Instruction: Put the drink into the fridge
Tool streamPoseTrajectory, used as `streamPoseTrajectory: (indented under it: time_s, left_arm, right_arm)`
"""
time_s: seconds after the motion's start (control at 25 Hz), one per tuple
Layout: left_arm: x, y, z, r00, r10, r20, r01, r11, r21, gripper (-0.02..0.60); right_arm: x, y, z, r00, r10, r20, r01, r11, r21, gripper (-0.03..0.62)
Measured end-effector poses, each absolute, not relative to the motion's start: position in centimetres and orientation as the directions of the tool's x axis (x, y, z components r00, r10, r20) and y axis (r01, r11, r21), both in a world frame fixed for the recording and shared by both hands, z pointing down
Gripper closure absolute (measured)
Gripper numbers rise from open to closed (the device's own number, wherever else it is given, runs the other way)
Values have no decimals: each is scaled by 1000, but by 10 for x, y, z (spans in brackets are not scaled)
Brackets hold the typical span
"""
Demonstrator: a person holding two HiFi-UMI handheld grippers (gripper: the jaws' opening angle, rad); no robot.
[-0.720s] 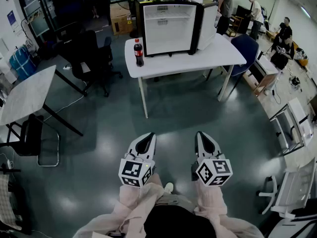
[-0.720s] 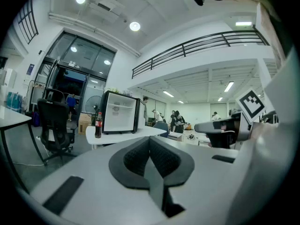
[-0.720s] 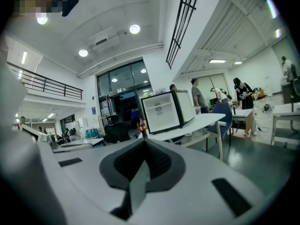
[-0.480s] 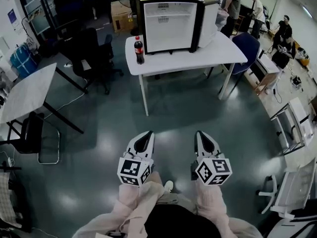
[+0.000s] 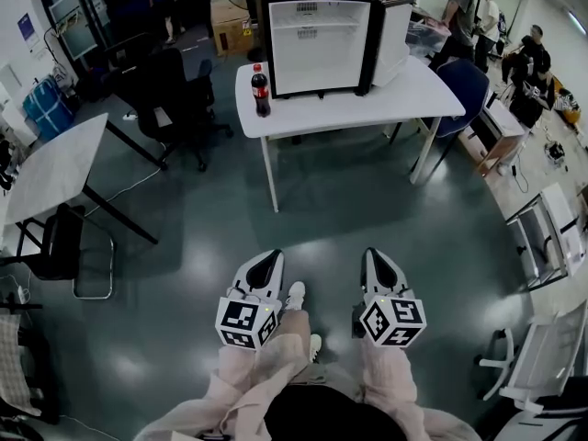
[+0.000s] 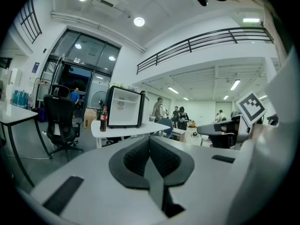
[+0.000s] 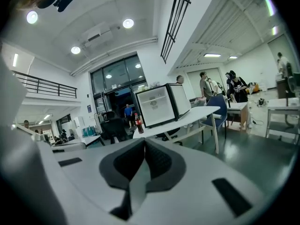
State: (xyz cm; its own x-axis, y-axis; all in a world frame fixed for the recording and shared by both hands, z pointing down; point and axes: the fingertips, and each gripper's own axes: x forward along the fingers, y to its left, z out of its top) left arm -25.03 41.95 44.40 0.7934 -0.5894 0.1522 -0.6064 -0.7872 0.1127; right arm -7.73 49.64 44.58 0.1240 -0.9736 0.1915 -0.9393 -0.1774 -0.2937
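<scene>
Cola bottle [image 5: 262, 91] is seen upright on the white table [image 5: 367, 108], just left of the open fridge [image 5: 317, 44], whose door [image 5: 395, 30] is swung out on its right side. Left gripper [image 5: 269, 263] and right gripper [image 5: 377, 261] are held side by side, well short of the fridge, over the floor [image 5: 349, 209]; both sets of jaws are pressed together, nothing gripped

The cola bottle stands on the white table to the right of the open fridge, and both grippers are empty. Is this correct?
Not quite. The head view shows the bottle to the left of the fridge, not the right. The rest holds: it stands on the white table, the fridge is open, and the left gripper and right gripper are empty.
</scene>
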Motion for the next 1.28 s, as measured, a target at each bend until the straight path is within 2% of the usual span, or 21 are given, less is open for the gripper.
streamPoseTrajectory:
  time_s: [0.48,1.28]
  left_arm:
    - [-185,346,447,803,-575,159,-593,-799,105,571]
    - [-69,128,407,833,-539,125,-551,-828,100,571]
  right_arm:
    - [-20,433,460,134,-963,234,-931,-203,-303,580]
    - [90,216,419,168,-963,210,-920,-230,-317,580]
